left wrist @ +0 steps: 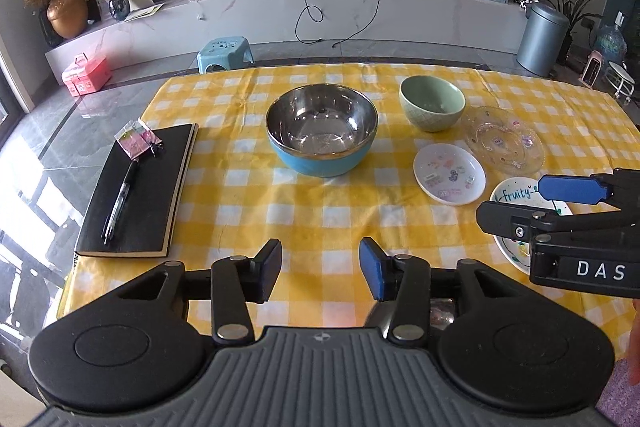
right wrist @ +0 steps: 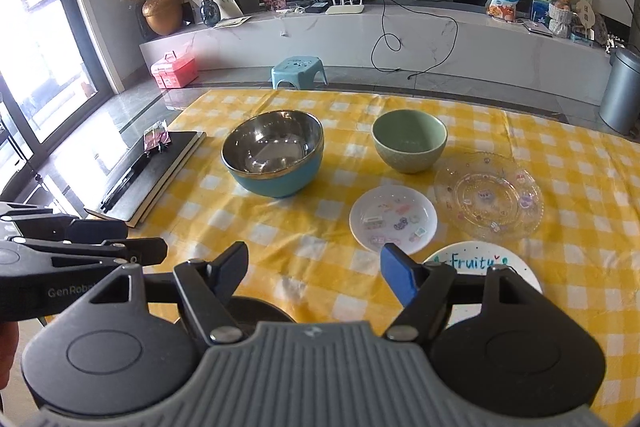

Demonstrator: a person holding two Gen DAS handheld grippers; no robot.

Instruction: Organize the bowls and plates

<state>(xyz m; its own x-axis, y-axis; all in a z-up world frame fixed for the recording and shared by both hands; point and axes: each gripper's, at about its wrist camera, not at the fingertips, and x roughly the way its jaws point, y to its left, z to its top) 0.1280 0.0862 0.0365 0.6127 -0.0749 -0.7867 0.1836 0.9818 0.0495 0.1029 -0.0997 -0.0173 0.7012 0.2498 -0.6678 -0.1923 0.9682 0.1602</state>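
Note:
A blue bowl with a steel inside (left wrist: pixel 322 131) (right wrist: pixel 274 153) stands mid-table on the yellow checked cloth. To its right is a green bowl (left wrist: pixel 432 103) (right wrist: pixel 409 141). A clear glass plate (left wrist: pixel 504 141) (right wrist: pixel 488 195), a small white plate with stickers (left wrist: pixel 449 173) (right wrist: pixel 393 219) and a white "Fruity" plate (left wrist: pixel 516 193) (right wrist: pixel 480 263) lie at the right. My left gripper (left wrist: pixel 320 267) (right wrist: pixel 144 239) hovers open over bare cloth near the front. My right gripper (right wrist: pixel 314 263) (left wrist: pixel 510 201) is open above the "Fruity" plate's near side. Neither holds anything.
A black notebook (left wrist: pixel 140 191) (right wrist: pixel 148 175) with a pen and a small packet on it lies at the table's left edge. The cloth (left wrist: pixel 320 211) ends at the far edge, with a blue stool (left wrist: pixel 226 53) on the floor behind it.

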